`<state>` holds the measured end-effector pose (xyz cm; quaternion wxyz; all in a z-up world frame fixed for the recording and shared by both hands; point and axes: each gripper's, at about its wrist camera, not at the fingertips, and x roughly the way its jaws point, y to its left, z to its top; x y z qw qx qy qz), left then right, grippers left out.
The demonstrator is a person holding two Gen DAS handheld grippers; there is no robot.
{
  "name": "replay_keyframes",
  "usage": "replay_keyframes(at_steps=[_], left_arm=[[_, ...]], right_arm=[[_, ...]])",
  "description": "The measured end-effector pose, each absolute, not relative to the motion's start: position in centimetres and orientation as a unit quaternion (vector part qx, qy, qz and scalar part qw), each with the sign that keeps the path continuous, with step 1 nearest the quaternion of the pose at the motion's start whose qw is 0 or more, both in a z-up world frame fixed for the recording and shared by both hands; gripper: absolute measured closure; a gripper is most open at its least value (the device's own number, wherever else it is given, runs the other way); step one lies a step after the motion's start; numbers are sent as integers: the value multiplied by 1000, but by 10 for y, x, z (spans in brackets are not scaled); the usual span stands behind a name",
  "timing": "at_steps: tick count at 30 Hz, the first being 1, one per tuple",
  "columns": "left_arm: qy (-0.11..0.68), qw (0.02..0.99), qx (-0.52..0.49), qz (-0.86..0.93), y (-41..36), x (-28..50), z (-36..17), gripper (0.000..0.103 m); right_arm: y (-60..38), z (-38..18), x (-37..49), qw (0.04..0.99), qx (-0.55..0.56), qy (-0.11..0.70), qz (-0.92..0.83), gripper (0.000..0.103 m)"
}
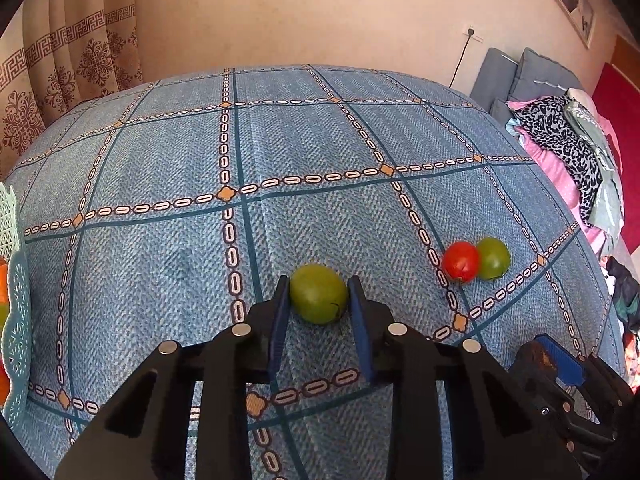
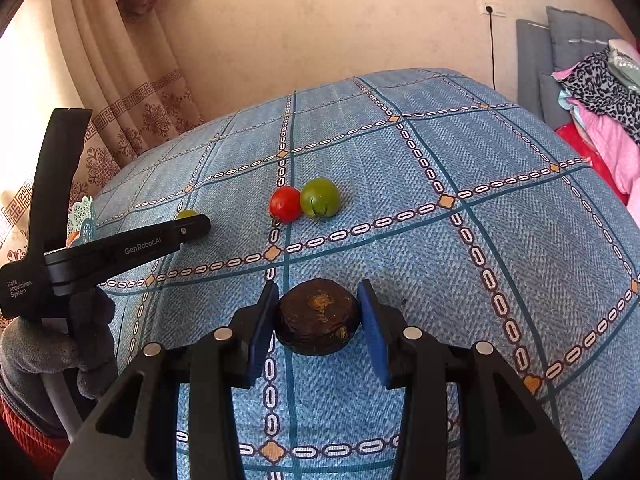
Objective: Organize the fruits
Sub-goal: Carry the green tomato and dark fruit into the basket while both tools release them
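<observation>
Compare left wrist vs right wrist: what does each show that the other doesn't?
Left wrist only: the green fruit full between the left gripper jaws, and the basket wall close at the left edge.

Right wrist only: the dark brown fruit full between the right gripper jaws, and the gloved hand holding the left gripper.

Both: the red tomato touching a green tomato, the blue cloth, the curtain.

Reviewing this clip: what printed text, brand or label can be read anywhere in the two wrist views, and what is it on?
"GenRobot.AI": white print on the side of the left gripper, seen in the right wrist view.
"Data Acquisition System": small white print on the rear body of that same gripper.
Nothing readable in the left wrist view; the framed picture on the wall is too blurred to show any words.
</observation>
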<state>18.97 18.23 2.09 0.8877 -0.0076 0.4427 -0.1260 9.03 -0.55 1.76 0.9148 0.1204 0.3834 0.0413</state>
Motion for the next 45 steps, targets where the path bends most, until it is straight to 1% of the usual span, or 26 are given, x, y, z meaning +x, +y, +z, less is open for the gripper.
replay_keyframes(at_steps=[13,27,34,45], left_arm=[[408,905,6,-120,178,141,43,74],[360,928,18,-94,188,97,71,74],[339,937,21,-81,195,85,83,74],[325,944,15,-60,218,75,90,74]], right_arm=[[-8,23,84,921,119,370,40,62],[-6,44,76,928,119,350,46,62],[-3,56,72,932,118,340,50,62],[17,73,72,937,110,325,66,62]])
